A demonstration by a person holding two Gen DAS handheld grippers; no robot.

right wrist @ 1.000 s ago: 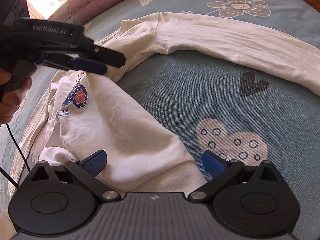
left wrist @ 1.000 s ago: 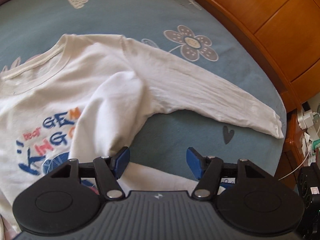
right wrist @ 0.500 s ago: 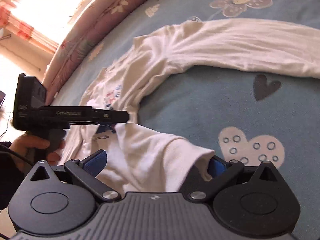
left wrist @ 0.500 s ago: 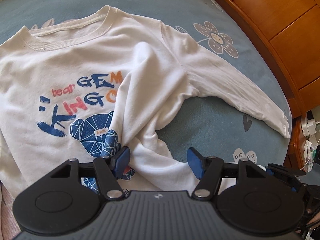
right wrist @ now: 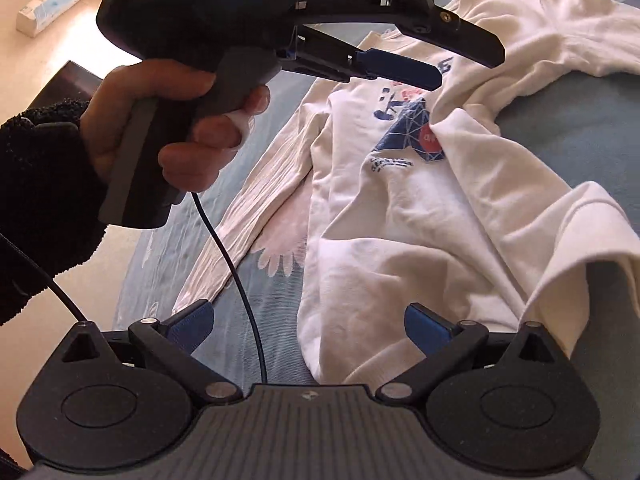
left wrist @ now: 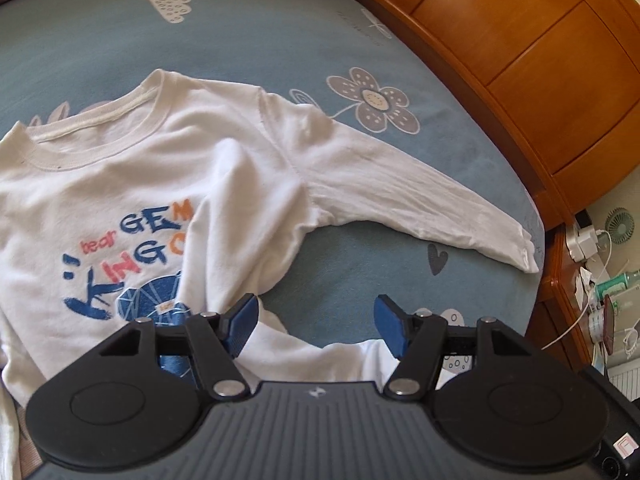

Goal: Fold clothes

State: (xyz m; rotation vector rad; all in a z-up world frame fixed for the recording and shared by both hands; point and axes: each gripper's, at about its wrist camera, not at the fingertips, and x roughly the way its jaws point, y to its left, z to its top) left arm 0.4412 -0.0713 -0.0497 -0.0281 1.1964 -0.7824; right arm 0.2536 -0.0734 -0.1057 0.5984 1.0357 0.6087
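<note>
So the white sweatshirt (left wrist: 132,184) is lying print-side up on the blue bedsheet (left wrist: 360,272), with one side flopped over the print and one sleeve (left wrist: 400,192) stretched out toward the wooden headboard (left wrist: 520,60). The left gripper (left wrist: 316,316) hangs over the sweatshirt's lower part, jaws spread, gripping nothing. The right gripper (right wrist: 308,320) is above the hem, jaws wide apart too, nothing pinched. A hand (right wrist: 160,136) holds the left one's handle.
</note>
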